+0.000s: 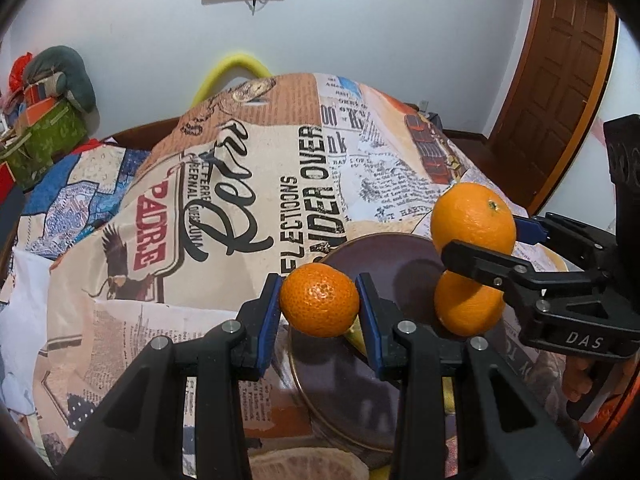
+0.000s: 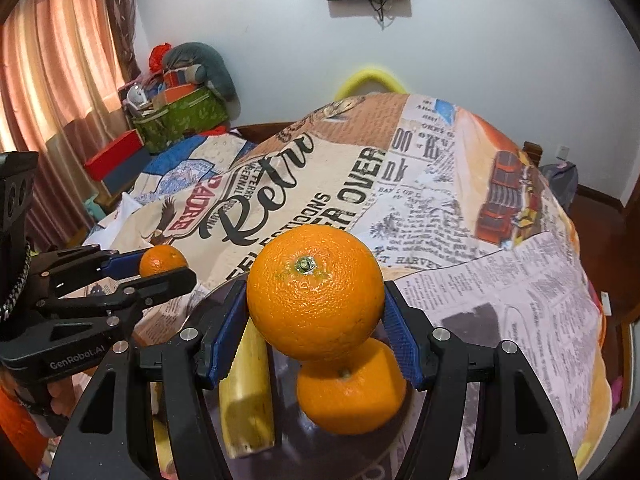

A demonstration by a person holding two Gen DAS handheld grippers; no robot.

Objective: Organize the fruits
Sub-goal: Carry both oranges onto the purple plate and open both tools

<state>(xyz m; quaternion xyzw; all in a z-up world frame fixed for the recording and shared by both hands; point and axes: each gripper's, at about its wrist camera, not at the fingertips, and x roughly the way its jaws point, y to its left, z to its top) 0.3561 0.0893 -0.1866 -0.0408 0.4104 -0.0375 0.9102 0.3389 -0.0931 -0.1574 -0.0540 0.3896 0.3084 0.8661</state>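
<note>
Mandarin (image 1: 319,300), orange (image 2: 315,292) — each between jaws

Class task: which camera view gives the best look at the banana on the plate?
The right wrist view: the banana shows as a long yellow piece beside the lower orange. The left wrist view shows only a yellow sliver behind the mandarin in the left gripper.

The cloth (image 2: 400,208) over the worktop bears newspaper print: "Retro" in black script, "ELECTIONS" and "OVER" in block capitals, "PADRE" in red on a badge, and "HARVEY" in a small headline. The left gripper (image 2: 160,270) body reads "GenRobot.AI". The right gripper (image 1: 480,236) body reads "DAS".
</note>
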